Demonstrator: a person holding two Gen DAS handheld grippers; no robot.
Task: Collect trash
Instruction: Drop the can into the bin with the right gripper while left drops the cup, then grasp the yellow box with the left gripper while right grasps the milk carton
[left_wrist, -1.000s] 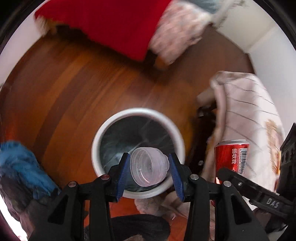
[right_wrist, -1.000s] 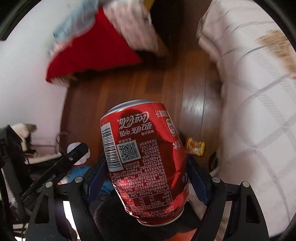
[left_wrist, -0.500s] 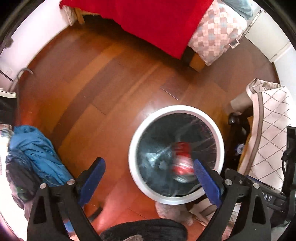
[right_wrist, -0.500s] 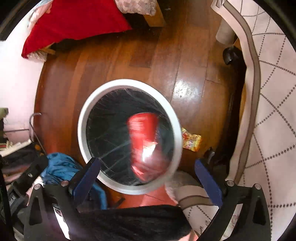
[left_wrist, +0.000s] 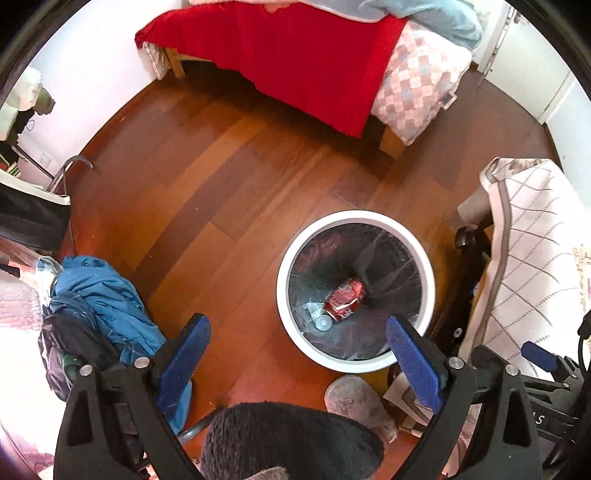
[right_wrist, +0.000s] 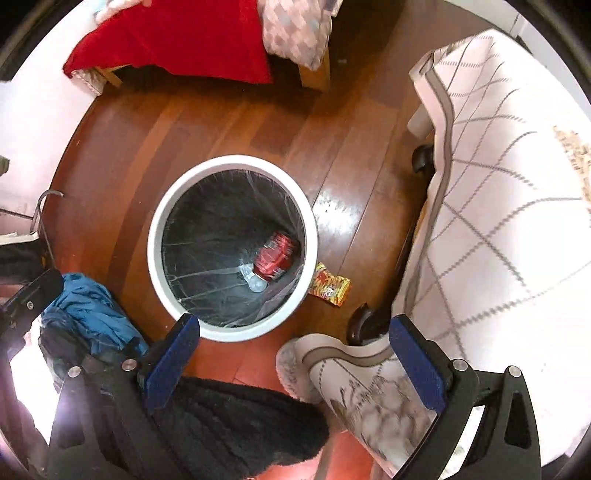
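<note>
Both grippers spread wide, left gripper (left_wrist: 297, 354), right gripper (right_wrist: 295, 350), can (left_wrist: 345, 299) below in bin (left_wrist: 291, 258).

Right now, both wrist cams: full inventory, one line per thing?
trash bin: 1, white rim, black liner, on the wood floor
soda can: 1, red, lying at the bin's bottom
plastic cup: 1, clear, in the bin beside the can
snack wrapper: 1, yellow-red, on the floor right of the bin
bed: 1, red cover and checked quilt, far side
clothes pile: 1, blue and dark, left of the bin
blanket: 1, white with grey grid, draped at right
slipper: 1, grey, fuzzy, below the bin
left tongs: 1, blue pads, open, empty
right tongs: 1, blue pads, open, empty
</note>
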